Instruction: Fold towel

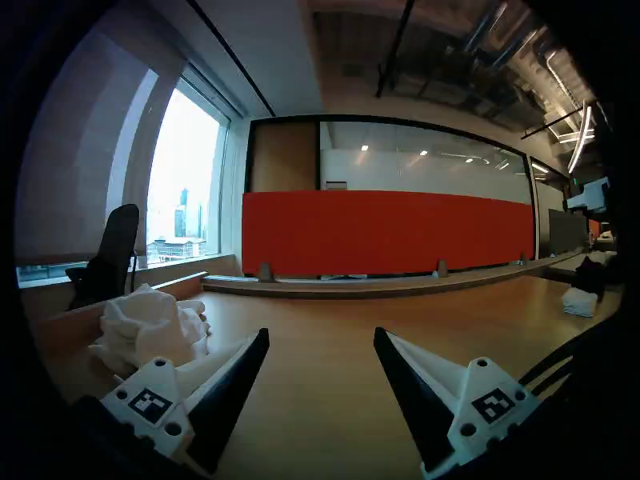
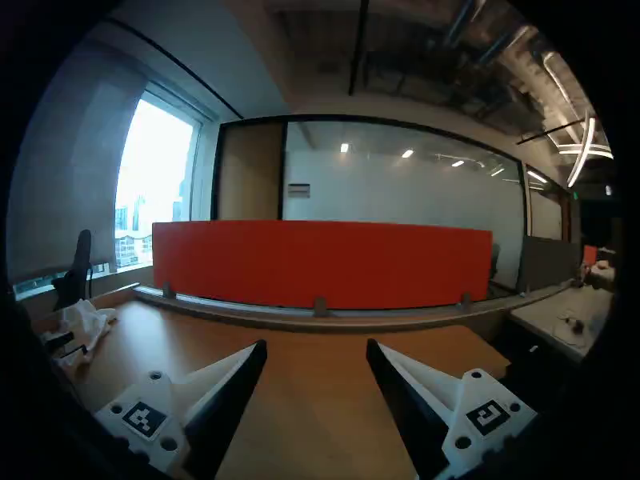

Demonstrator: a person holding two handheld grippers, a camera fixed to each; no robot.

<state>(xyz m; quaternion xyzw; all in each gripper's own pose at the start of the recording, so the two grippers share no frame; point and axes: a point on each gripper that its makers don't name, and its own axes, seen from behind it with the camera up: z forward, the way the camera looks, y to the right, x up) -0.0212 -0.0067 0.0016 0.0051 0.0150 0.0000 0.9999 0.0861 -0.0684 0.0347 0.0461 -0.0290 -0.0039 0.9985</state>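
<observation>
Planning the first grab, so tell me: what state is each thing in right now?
Left gripper: open, empty, over the desk.
Right gripper: open, empty.
Towel: crumpled heap, unfolded, on the desk.
White cloth at far right: looks folded.
Chair: empty.
Ceiling lights: on.

Your towel [image 1: 152, 328] is white and unfolded, bunched into a loose, crumpled heap with soft ridges standing up. It lies short of the red partition [image 1: 384, 232], out past that partition's left end. In the right gripper view you see it [image 2: 82, 324] as a small rumpled mound, again left of the partition.
</observation>
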